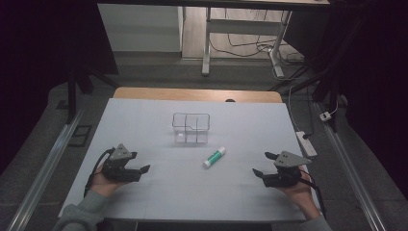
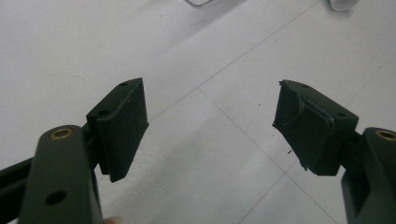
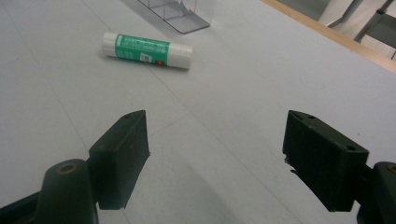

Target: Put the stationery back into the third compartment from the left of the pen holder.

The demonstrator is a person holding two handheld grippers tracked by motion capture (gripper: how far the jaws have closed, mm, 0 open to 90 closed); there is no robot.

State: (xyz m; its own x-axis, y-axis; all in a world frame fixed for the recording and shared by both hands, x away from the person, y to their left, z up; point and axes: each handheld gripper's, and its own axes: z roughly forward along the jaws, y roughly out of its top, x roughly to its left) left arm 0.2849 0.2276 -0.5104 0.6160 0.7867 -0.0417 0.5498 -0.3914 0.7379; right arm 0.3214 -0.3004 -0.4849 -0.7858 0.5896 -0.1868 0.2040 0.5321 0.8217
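One glue stick lies on its side on the table, a little toward the right edge from the middle and just in front of the one clear box. The stick and the box are near each other but apart. The box stands upright near the middle of the table, somewhat toward the far edge; it is transparent plastic with thin inner walls that split it into compartments, and nothing can be made out inside. The stick is a short round tube, white at both ends with a green label around its body.

Two grippers rest near the front edge. The left gripper sits by the front left corner, its jaws spread wide with bare table between them. The right gripper sits by the front right corner, its jaws also spread and holding nothing. Each has black, blocky pads with a matte, slightly rough face. Nothing lies between either gripper and the stick.

The table top is smooth and pale grey, crossed by thin seams, with a wooden strip along the far edge.
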